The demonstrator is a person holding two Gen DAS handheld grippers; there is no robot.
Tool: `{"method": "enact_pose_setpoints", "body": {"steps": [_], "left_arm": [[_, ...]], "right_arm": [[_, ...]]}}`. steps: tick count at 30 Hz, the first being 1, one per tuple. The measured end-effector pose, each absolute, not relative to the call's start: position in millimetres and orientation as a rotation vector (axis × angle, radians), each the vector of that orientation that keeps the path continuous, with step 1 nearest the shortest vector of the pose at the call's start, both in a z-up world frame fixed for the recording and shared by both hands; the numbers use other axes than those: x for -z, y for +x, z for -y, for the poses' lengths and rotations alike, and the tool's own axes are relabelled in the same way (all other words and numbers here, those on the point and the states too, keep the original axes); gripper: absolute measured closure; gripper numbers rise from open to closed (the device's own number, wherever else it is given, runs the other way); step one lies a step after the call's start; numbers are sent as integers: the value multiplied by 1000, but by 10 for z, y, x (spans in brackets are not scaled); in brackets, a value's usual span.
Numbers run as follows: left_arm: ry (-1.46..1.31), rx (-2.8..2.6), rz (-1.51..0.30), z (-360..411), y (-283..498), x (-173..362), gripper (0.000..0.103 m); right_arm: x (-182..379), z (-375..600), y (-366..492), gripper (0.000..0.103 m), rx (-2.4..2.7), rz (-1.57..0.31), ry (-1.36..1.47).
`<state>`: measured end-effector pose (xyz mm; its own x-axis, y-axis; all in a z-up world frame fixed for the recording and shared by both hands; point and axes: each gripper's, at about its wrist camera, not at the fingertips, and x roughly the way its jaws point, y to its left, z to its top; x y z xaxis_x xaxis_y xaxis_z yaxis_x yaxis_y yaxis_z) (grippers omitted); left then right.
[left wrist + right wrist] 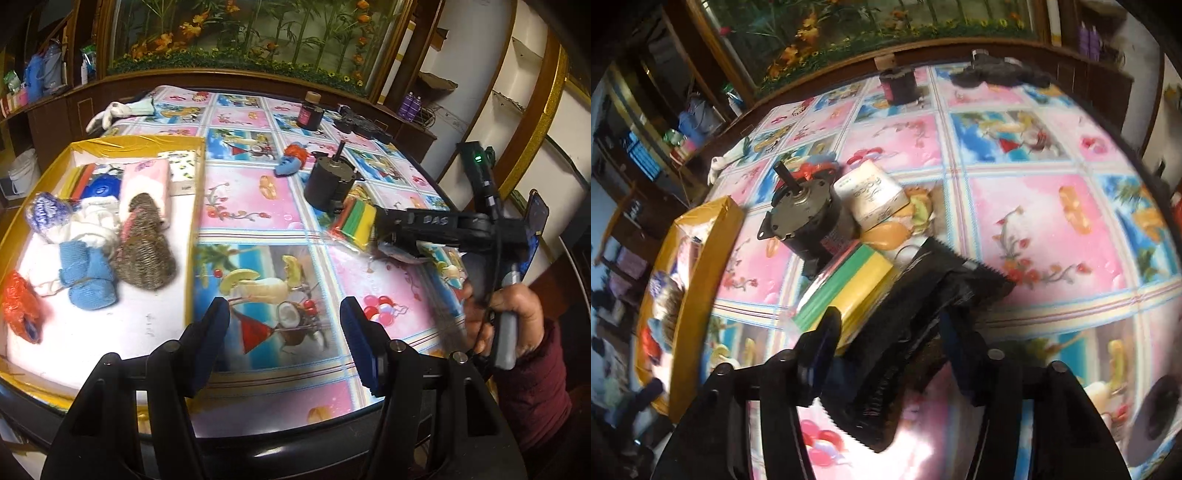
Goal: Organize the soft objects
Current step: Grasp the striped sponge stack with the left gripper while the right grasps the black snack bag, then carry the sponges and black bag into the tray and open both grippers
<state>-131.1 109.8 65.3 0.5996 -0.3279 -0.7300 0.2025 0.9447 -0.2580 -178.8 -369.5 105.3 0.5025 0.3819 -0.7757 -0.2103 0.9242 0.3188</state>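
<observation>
Left wrist view: my left hand-held gripper (284, 325) hangs spread and empty over the worktop (258, 206), right of the box (192, 236).

Right wrist view: my right hand-held gripper (886, 332) pinches the wrapped sponge pack (849, 291), near centre; light, squashy, slippery film, so I would grip mid-body.

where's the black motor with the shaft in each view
Left wrist: the black motor stands right of centre in the upper half, on the tablecloth, just behind the striped sponge pack.
Right wrist: the motor is left of centre, beside a white tissue pack.
Shared landmark: the striped sponge pack lies right in front of the motor in both views.
</observation>
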Motion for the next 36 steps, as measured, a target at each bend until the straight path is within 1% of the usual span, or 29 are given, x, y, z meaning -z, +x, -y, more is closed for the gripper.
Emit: {"method": "enact_pose_setpoints", "body": {"steps": [2, 3, 4, 5, 6, 7, 10, 14, 19, 20, 22, 23, 24, 26, 27, 33, 35, 36], "left_arm": [[-145, 321, -878, -1021, -1238, -683, 42], [-124, 321, -873, -963, -1204, -704, 42], [-96, 326, -867, -891, -1161, -723, 42], [-69, 332, -863, -815, -1115, -733, 42], [-42, 343, -860, -729, -1055, -735, 42], [-19, 361, -860, -643, -995, -726, 42], [69, 416, -860, -331, -769, -653, 42], [182, 469, -877, 87, -459, -516, 42], [285, 469, -911, 425, -157, -306, 42], [297, 470, -934, 477, -124, -242, 42], [322, 461, -957, 544, -110, -141, 42], [299, 479, -956, 535, -122, -150, 45], [277, 485, -976, 509, -128, -154, 64], [249, 500, -982, 448, -172, -199, 66], [233, 503, -980, 405, -211, -223, 67], [148, 500, -974, 153, -458, -295, 66], [153, 488, -984, 181, -421, -252, 65], [165, 472, -992, 213, -395, -213, 63]], "right_arm": [[-1000, 3623, -1778, 36, -316, -980, 160], [-990, 3573, -1804, 40, -300, -973, 129], [-995, 3544, -1848, 45, -286, -961, 95], [-997, 3532, -1883, 63, -282, -951, 84], [-1008, 3574, -1906, 71, -278, -946, 84], [-1004, 3621, -1921, 74, -272, -943, 89], [-978, 3827, -2038, 74, -227, -928, 84], [-950, 4074, -2143, 73, -246, -921, 129], [-987, 4264, -2209, 71, -287, -921, 169], [-989, 4284, -2210, 70, -291, -921, 169], [-991, 4334, -2207, 62, -293, -924, 179], [-997, 4360, -2213, 54, -289, -919, 185], [-1016, 4380, -2233, 46, -285, -910, 187], [-1042, 4384, -2256, 40, -281, -885, 183], [-1051, 4377, -2266, 39, -282, -878, 182], [-980, 4196, -2215, 39, -264, -905, 136], [-951, 4143, -2180, 39, -245, -917, 125], [-946, 4124, -2170, 39, -235, -919, 118]]}}
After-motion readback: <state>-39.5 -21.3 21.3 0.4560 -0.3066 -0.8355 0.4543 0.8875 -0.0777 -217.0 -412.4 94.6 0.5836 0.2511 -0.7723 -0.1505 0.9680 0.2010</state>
